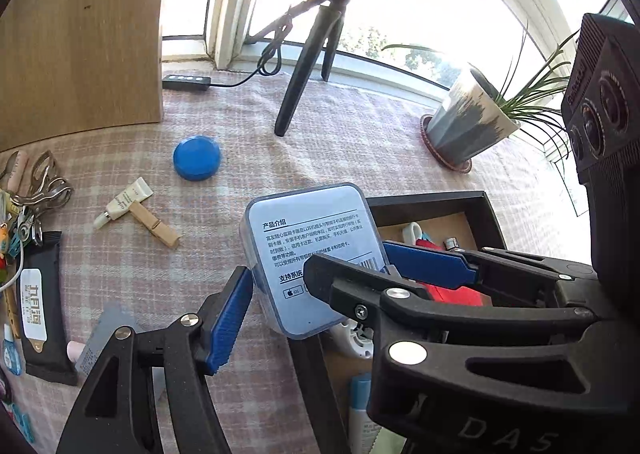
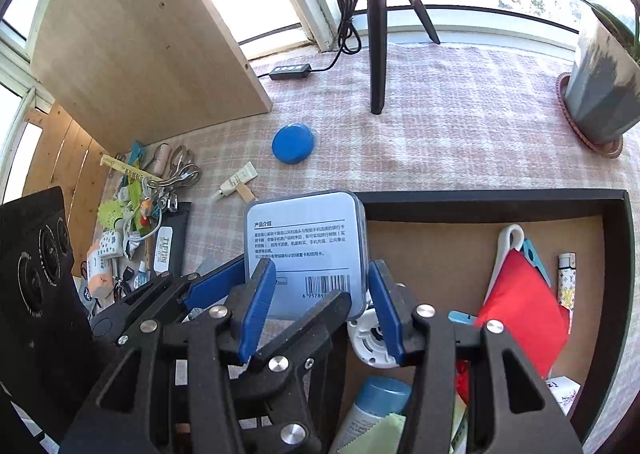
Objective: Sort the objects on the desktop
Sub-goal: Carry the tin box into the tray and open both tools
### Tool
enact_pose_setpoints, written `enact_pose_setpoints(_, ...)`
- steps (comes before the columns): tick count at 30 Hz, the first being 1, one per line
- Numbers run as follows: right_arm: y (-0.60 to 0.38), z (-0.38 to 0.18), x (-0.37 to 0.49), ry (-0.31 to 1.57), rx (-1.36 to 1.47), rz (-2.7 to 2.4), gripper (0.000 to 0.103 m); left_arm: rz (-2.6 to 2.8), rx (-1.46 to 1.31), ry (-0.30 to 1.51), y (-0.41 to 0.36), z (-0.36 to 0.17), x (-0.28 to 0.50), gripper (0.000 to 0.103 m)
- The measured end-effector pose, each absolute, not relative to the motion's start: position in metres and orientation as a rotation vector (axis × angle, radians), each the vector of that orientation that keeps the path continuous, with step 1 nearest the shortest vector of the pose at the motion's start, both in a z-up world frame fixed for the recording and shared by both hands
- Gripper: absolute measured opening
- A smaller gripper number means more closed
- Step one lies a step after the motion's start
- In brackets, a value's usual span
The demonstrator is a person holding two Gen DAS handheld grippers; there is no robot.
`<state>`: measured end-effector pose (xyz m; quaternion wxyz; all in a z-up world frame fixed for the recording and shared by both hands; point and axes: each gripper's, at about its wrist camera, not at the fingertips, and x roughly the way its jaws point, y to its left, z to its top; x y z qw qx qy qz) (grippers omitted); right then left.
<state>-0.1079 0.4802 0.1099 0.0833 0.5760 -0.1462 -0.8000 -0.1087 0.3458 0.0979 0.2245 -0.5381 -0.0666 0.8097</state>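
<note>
A clear plastic box with a pale blue printed label (image 1: 312, 238) (image 2: 304, 246) hangs tilted in the air over the left rim of the black tray (image 2: 480, 199) (image 1: 432, 199). My left gripper (image 1: 316, 290) is shut on its lower part, with the left blue pad (image 1: 236, 306) against the box's side. My right gripper (image 2: 320, 282) comes in from the right, shut on the same box. One of its pads (image 2: 384, 310) is beside the right edge and the other finger lies over the label. The fingers of the two grippers interleave. The tray holds a red cloth (image 2: 520, 306), a white round part, a blue-capped bottle and a lighter.
On the checked tablecloth lie a blue round lid (image 1: 197, 157), a small tube (image 1: 124, 201) and a wooden clothespin (image 1: 158, 230). A pile of keys, clips and small packets (image 2: 140, 213) fills the left side. A tripod (image 2: 378, 53), a potted plant (image 2: 600, 93) and a wooden board (image 2: 140, 45) stand behind.
</note>
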Motion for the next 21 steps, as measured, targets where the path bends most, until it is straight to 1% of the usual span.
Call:
enact_pose_setpoints(5, 0.524, 0.112, -0.087, -0.515, 1.736, -2.435, 0.048, 2.138, -1.476, -0.092, 0.393, 0.1, -0.102, 0.064)
enact_pose_setpoints(10, 0.549, 0.113, -0.074, -0.554, 1.752, -2.46, 0.048, 2.091, -1.469, -0.042, 0.418, 0.102, -0.098, 0.064)
enact_pose_setpoints(18, 0.569, 0.119, -0.061, -0.55, 1.762, -2.517, 0.048, 2.041, -1.496, 0.006, 0.428, 0.1, -0.095, 0.062)
enact_pose_setpoints(21, 0.576, 0.122, -0.062, -0.601, 1.745, -2.525, 0.048, 2.066, -1.496, -0.006, 0.415, 0.103, -0.096, 0.062)
